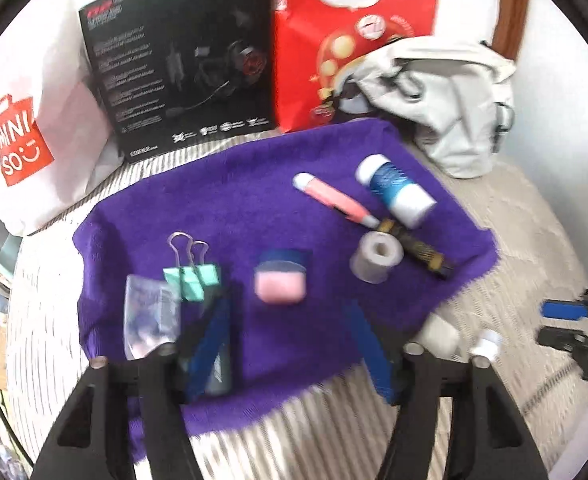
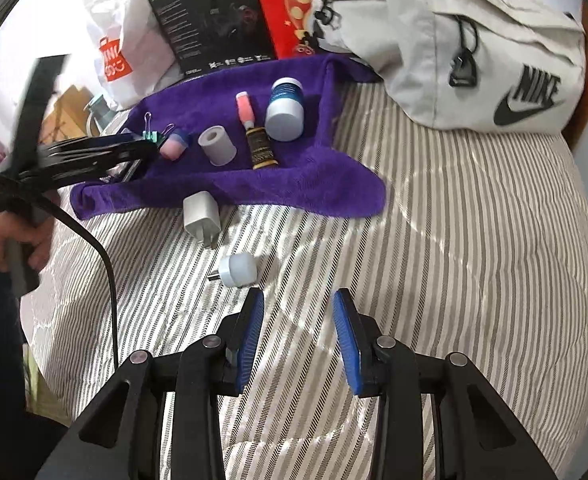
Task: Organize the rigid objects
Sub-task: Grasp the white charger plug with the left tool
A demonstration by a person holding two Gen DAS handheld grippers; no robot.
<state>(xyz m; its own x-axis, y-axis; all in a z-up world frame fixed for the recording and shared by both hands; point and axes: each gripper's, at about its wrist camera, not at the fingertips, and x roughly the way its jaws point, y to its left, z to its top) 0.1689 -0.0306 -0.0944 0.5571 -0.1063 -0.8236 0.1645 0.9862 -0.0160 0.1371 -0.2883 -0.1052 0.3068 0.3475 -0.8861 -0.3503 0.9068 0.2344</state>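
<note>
My left wrist view is smeared by blur: the pink jar (image 1: 281, 280) and black box (image 1: 182, 60) print are unreadable. The right gripper (image 1: 573, 334) is cut off at that frame's right edge. In the right wrist view, the left gripper (image 2: 134, 150) hides the towel's (image 2: 294, 184) left corner.

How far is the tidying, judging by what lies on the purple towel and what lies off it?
Mostly done: the binder clips, pink jar, tape roll, pink pen and blue bottle lie on the purple towel. In hand: nothing; the left claw and right claw are open. Left: the white charger and small white plug on the striped bedding.
</note>
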